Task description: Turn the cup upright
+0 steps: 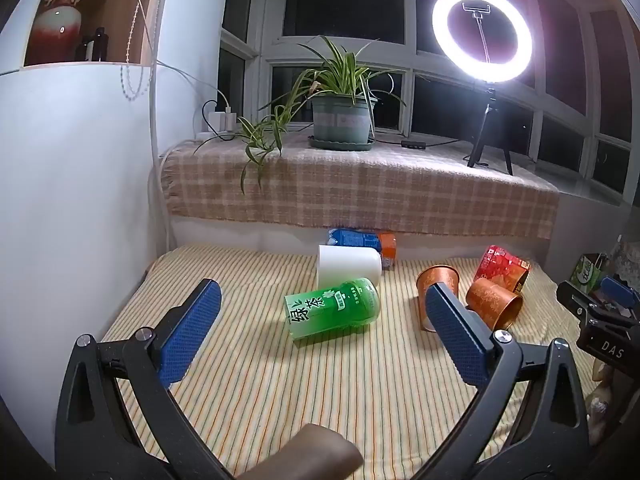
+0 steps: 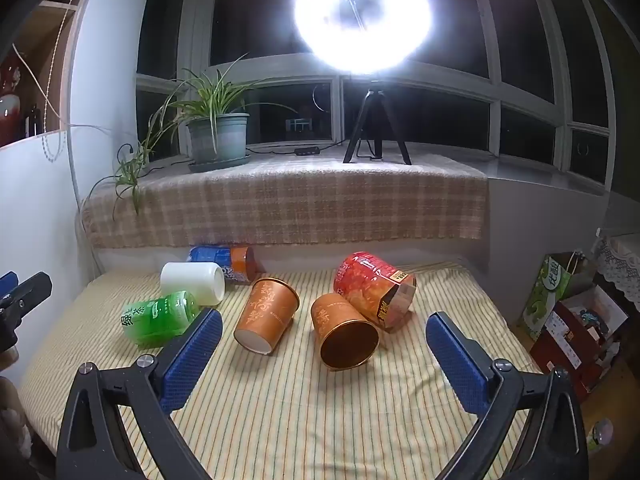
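Several cups lie on their sides on the striped cloth (image 1: 320, 392). A green cup (image 1: 332, 307) (image 2: 158, 317) lies straight ahead of my left gripper (image 1: 322, 300), which is open and empty short of it. A white cup (image 1: 349, 267) (image 2: 193, 282) lies behind it. Two copper cups (image 2: 266, 314) (image 2: 344, 334) lie ahead of my right gripper (image 2: 324, 330), also open and empty; the right one's mouth faces me. A red cup (image 2: 374, 288) and a blue-orange cup (image 2: 224, 261) lie further back.
A ledge with a checked cloth (image 1: 360, 196) runs behind the table, carrying a potted plant (image 1: 342, 120) and a ring light on a tripod (image 1: 482, 32). A white wall (image 1: 76, 184) stands at left. Bags and boxes (image 2: 568, 312) sit at right.
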Motion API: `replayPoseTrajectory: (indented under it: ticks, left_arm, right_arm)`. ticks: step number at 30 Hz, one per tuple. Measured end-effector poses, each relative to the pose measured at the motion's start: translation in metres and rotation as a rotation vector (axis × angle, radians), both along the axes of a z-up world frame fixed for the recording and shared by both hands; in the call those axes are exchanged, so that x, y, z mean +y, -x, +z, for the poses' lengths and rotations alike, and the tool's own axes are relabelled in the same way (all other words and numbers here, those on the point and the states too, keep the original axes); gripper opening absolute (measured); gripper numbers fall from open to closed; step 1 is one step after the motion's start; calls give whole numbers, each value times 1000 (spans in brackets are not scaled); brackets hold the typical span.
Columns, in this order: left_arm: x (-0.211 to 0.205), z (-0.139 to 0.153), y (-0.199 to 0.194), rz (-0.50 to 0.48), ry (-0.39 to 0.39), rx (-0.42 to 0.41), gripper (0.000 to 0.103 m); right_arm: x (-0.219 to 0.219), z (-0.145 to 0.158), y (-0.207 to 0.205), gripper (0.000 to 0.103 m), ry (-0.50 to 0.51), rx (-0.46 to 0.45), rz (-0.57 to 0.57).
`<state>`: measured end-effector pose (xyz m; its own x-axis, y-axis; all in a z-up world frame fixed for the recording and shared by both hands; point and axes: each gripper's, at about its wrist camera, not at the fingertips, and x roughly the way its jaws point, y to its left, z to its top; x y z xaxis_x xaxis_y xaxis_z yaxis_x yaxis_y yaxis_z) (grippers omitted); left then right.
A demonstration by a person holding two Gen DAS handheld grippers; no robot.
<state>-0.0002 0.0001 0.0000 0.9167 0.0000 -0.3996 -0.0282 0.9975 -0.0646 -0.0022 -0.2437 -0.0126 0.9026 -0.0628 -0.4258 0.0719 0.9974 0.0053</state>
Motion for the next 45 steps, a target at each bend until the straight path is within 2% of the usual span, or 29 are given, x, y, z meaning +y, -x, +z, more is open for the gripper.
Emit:
replayPoseTrajectory:
  ticks: [45]
  left_arm:
    - [4, 5, 6, -3, -9, -6, 103]
  right_arm:
    - [3, 6, -2, 103, 3, -1, -2]
